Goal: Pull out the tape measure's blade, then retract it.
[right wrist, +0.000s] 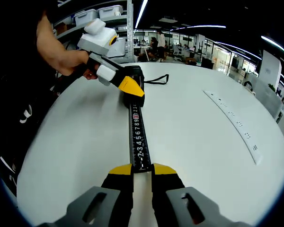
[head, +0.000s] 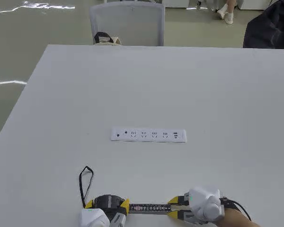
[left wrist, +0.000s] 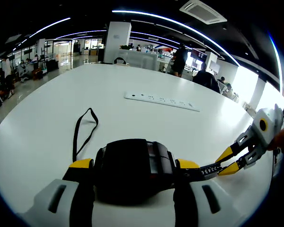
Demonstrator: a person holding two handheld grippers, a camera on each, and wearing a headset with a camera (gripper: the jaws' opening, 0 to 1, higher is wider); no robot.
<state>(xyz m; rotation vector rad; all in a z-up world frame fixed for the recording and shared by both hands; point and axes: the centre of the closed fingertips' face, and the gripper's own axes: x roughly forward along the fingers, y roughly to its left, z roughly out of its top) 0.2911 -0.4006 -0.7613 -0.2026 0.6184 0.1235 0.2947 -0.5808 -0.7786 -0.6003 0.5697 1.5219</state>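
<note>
Holding the tape measure [left wrist: 131, 174] at the near edge of the table [head: 180, 85], we clamp its case with the left gripper [left wrist: 133, 163] and pinch the pulled-out blade [right wrist: 137, 135] with the right gripper [right wrist: 142, 170].

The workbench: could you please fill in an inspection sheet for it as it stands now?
Surface: white table, no marks seen.
Job's things: tape measure at the near edge, its blade drawn out part way between the grippers; black wrist strap lying loose.
Clutter: white power strip mid-table, nothing plugged in.
Grippers: left gripper shut on the tape measure; right gripper shut on the blade's end.
Cables: dark lead behind the right gripper.
Surroundings: grey chair at the far edge; open office beyond.
</note>
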